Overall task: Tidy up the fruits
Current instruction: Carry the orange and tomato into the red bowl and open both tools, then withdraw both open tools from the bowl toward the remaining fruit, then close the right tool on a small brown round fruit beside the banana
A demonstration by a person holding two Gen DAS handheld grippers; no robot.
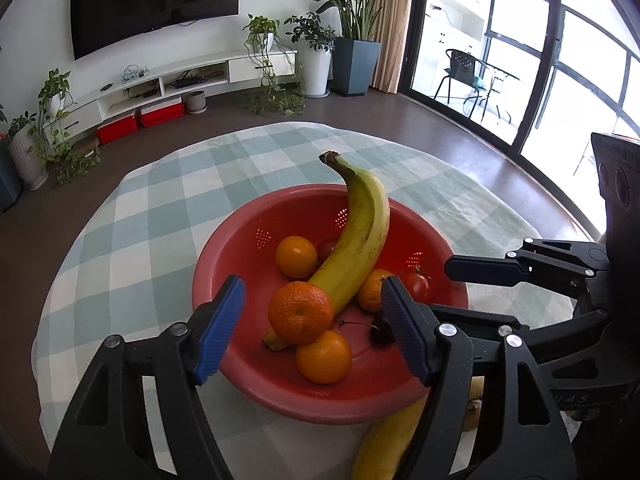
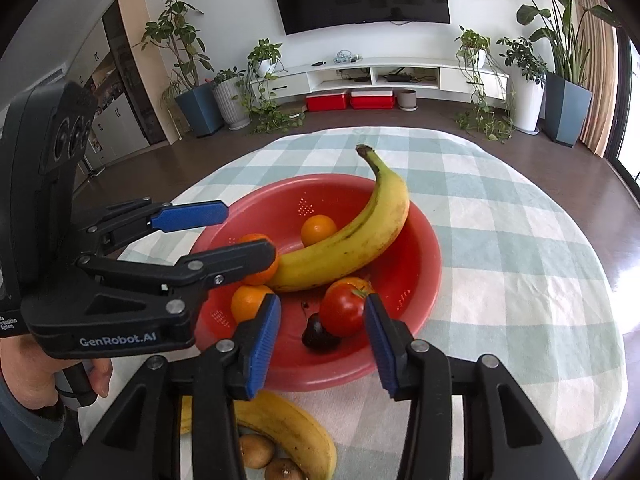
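Fruits are piling in the red colander [image 1: 248, 376] before us, banana [image 1: 360, 236] leaning across oranges [image 1: 300, 312], cherries [image 2: 318, 334] half hidden, while our left gripper [image 1: 312, 328] and right gripper [image 2: 322, 340] are hovering parted, gripping nothing.

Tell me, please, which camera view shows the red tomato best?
The right wrist view: the tomato sits large and unhidden between the open fingers. In the left wrist view it is small, partly hidden behind a blue pad.

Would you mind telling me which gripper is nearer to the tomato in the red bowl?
The right gripper: the tomato sits just ahead between its open fingers. The left gripper is over the near rim, framing an orange, with the tomato beyond its right finger.
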